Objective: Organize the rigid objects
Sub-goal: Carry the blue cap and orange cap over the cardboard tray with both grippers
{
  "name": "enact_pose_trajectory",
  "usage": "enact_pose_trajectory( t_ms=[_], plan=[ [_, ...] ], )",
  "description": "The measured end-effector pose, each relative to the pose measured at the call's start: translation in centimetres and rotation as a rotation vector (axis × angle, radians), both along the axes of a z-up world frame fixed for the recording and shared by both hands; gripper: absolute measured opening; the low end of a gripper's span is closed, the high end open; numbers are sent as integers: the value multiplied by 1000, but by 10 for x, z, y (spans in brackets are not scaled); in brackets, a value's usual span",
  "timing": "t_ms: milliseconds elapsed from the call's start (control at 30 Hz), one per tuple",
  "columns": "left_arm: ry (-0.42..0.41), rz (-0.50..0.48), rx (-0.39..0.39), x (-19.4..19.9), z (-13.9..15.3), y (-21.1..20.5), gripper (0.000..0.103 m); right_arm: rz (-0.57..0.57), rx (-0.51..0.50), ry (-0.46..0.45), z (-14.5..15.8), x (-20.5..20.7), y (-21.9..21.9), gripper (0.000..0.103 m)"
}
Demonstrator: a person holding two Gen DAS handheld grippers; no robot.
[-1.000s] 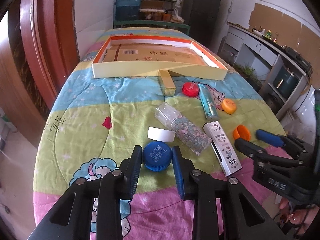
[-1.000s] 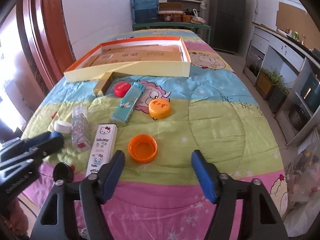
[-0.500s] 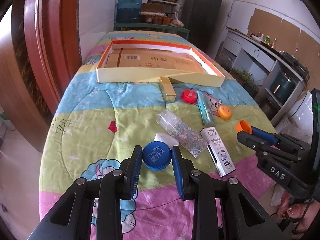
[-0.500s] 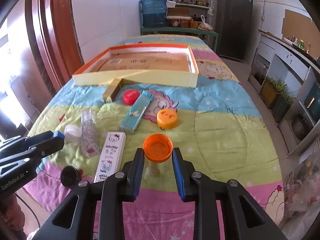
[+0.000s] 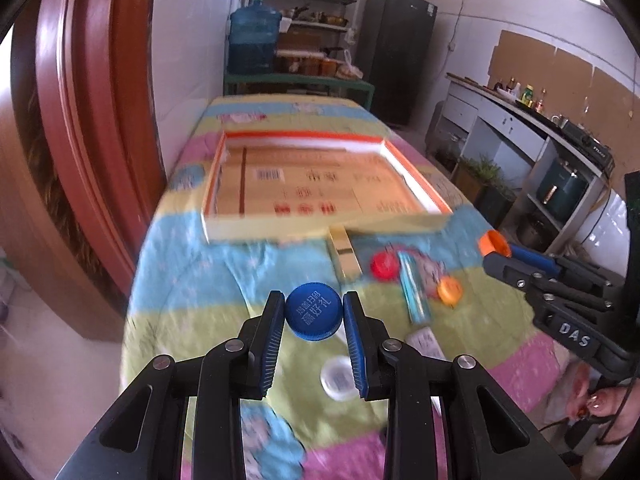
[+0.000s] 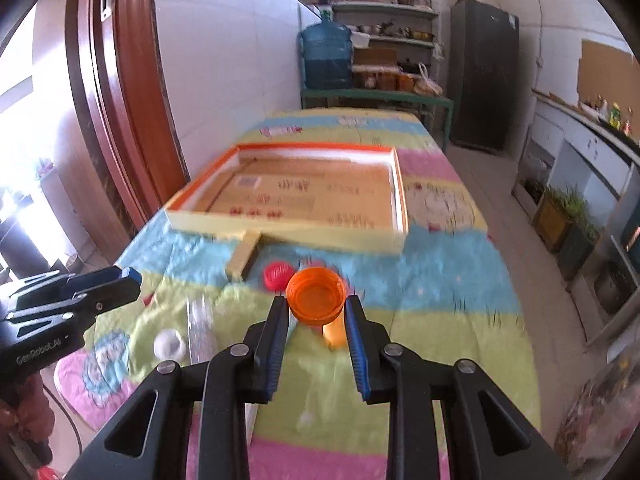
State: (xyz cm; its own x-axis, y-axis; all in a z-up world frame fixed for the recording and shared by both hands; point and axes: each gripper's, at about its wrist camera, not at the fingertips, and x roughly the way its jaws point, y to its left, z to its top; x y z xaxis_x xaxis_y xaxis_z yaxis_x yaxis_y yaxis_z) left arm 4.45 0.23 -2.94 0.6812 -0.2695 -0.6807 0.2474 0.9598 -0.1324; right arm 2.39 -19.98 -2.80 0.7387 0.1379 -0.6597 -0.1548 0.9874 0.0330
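The left claw pinches a blue cap by its rim, printed top facing the camera, so its short axis runs roughly back along the fingers; it has no real long axis. The right claw pinches an orange cap the same way, hollow side up and tipped a little toward the camera. Both caps hang clear above the quilted surface.

Judging from the task, the step in hand is carrying the two caps to the shallow orange-rimmed tray lying farther along the surface. To do it well, keep both grips firm on the rims, bring each cap in over the near wall, not against it, lower it close to the cardboard floor, and only then ease the fingers apart so the caps settle flat instead of rolling. Placing them apart from each other keeps the two claws from colliding.

Left on the surface, near the tray's front wall, are a red cap, a second orange cap, a long teal box lying with its length running toward the tray, and closer in a white cap. A clear tube lies lengthwise, too blurred to describe further.
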Motion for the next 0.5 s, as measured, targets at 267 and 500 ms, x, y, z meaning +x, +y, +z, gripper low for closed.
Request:
enact_pose_trajectory(
  t_ms=[267, 500],
  plan=[
    [-4, 4, 49, 66, 22, 1, 31, 72, -13, -6, 23, 55, -3, 29],
    [48, 42, 70, 124, 21, -1, 31, 81, 11, 70, 17, 110, -17, 29]
  ],
)
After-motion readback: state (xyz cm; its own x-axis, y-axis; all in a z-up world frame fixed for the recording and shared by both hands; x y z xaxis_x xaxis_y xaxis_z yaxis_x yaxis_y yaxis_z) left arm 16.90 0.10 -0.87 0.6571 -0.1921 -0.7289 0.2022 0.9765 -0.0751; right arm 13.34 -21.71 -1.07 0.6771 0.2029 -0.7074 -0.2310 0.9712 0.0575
